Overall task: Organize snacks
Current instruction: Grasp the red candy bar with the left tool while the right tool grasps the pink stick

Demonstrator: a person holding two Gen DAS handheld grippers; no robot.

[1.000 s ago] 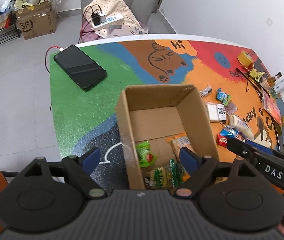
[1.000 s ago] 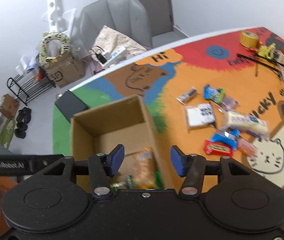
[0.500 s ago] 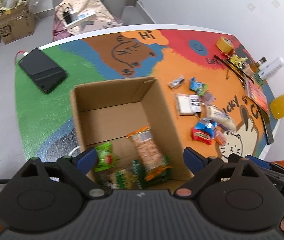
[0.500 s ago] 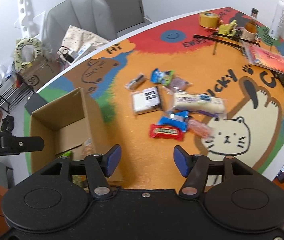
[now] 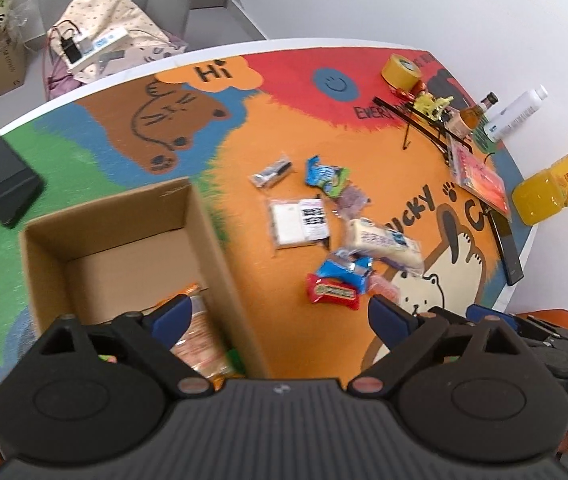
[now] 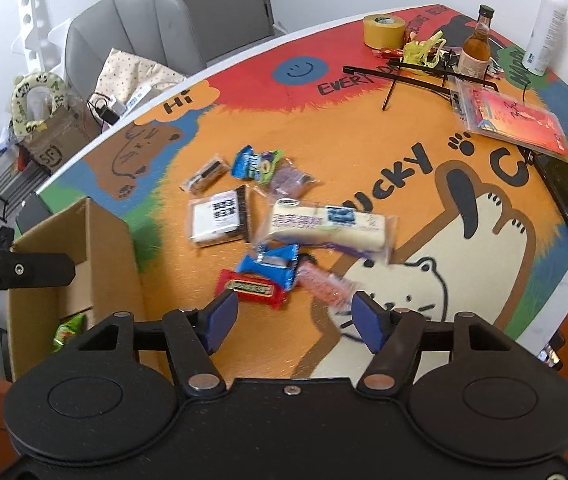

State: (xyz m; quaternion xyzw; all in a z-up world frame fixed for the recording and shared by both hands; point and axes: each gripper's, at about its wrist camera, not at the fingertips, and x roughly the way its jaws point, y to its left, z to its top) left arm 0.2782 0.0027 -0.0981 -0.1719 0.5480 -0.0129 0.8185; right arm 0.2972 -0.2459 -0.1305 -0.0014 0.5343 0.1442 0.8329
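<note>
Round and bright, the table [image 6: 363,128] wore a fuzzy mat printed with cartoon cats, and white walls stood behind it. I held my left gripper [image 5: 280,316] with its jaws spread wide and nothing between them; its left blue pad hung over the open cardboard box [image 5: 212,248], its right pad over the orange mat beside the box wall. My right gripper [image 6: 295,316] was about half open and likewise empty, touching nothing, its pads hovering just above the near edge of the snack pile. Both grippers tilted steeply down at the table. The loose snacks lay clustered on the orange part of the mat, right of the box: a glossy red bar [image 6: 252,286] nearest my right pads, a crinkled blue wrapper [image 6: 272,264] partly over it, a pink packet [image 6: 323,284] beside it, a long white block in clear film [image 6: 327,226], a flat square white pack [image 6: 220,218], a small dark bar [image 6: 206,172], a blue-green pouch [image 6: 256,164] and a purple sweet [image 6: 291,178]. Inside the box an orange-edged cracker pack [image 5: 200,340] lay on the plain brown floor, and a green pouch [image 6: 68,328] showed in the corner. At the far edge stood a tape roll [image 6: 383,30], a small amber bottle [image 6: 477,46] and a white bottle [image 6: 545,26].
</note>
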